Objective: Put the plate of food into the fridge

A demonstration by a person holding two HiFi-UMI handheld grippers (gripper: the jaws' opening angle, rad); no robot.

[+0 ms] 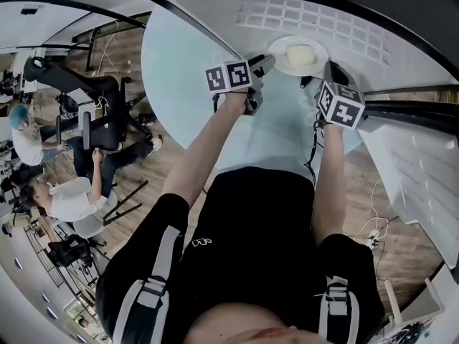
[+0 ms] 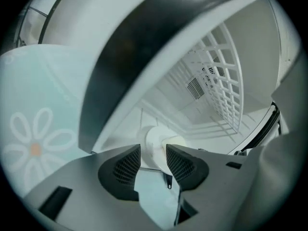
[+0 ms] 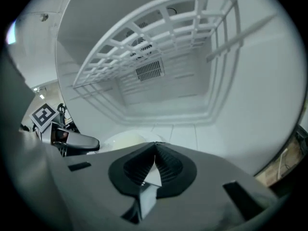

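Note:
A white plate [image 1: 297, 54] with a pale lump of food lies on the fridge's white floor [image 3: 211, 138], under a wire shelf [image 3: 159, 47]. My left gripper [image 1: 262, 66] is at the plate's left edge. In the left gripper view its jaws stand open, and the plate [image 2: 155, 146] shows in the gap just past the pads, which do not press on it. My right gripper [image 1: 330, 72] is at the plate's right side with its jaws shut tip to tip and nothing between them. The plate [image 3: 126, 139] lies to its left.
The pale blue fridge door [image 1: 179, 56] with a flower print hangs open at the left, with a black seal [image 2: 125, 57] along the opening. The fridge's right wall [image 3: 269, 81] is close. People sit by chairs [image 1: 100, 113] on the wooden floor at the left. Cables [image 1: 373, 228] lie at the right.

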